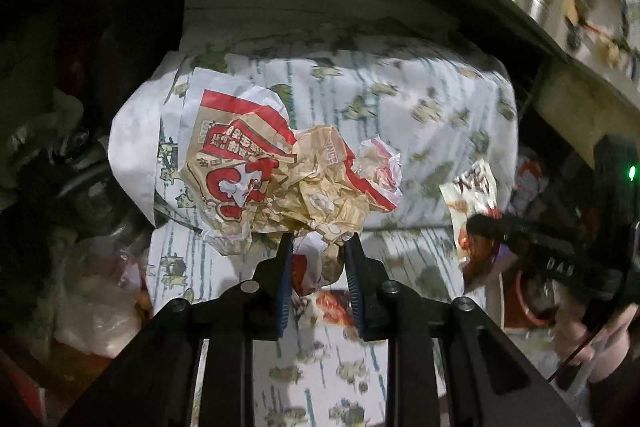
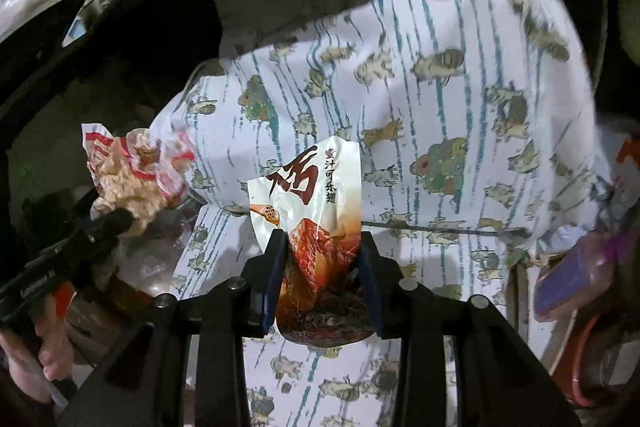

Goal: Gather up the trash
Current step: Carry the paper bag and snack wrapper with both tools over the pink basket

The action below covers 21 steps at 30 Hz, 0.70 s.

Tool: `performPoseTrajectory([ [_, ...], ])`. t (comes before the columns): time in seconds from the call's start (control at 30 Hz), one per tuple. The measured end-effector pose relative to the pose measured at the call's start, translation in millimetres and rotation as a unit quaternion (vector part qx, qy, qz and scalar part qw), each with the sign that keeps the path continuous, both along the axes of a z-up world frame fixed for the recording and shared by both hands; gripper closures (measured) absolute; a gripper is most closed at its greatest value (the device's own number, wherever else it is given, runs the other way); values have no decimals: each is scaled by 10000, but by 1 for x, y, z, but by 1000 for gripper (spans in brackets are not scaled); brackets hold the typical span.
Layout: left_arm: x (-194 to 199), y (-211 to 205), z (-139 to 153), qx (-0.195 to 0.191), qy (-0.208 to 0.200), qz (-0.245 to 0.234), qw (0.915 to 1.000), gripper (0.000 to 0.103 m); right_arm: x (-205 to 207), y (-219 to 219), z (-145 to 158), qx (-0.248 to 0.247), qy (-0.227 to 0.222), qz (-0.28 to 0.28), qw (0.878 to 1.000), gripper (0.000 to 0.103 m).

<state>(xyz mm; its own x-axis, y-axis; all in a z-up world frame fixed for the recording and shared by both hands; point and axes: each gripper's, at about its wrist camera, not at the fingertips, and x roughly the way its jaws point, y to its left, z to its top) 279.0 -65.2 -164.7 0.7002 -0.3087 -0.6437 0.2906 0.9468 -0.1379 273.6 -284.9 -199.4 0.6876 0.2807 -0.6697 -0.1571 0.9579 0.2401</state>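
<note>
Left tongs (image 1: 318, 241) clamped crumpled wrapper (image 1: 280, 183), held aloft before patterned bag (image 1: 420, 115). Right tongs (image 2: 322, 239) gripped snack packet (image 2: 316, 211), just right of wrapper. Advice: keep both grips firm, carry loads clear of bag.

Two claws were in view, a left claw (image 1: 318, 247) and a right claw (image 2: 323, 243), and each was seen in its own camera and again at the edge of the other's. Two pieces of trash were counted: one crumpled paper wrapper (image 1: 288, 179), tan and red, and one printed snack packet (image 2: 316, 215), white and orange. One patterned white bag (image 2: 460, 99) with blue stripes and small animal figures lay behind both. One purple block (image 2: 568, 279) showed at the right edge. The blurred jars and utensils above could not be counted.
</note>
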Motion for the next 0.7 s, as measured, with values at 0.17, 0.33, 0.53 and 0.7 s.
performPoseTrajectory([
  [0.17, -41, 4, 9, 79, -50, 185, 9998, 77, -43, 9, 14, -51, -63, 82, 9999, 68],
  [0.33, -77, 3, 14, 280, -167, 317, 9990, 77, -82, 11, 26, 207, -69, 57, 9997, 68],
  [0.53, -125, 7, 26, 352, -356, 380, 9980, 77, -132, 16, 40, 350, -219, -3, 9991, 68],
  [0.7, -153, 10, 26, 384, -299, 473, 9977, 77, -168, 19, 37, 414, -296, -25, 9987, 68],
])
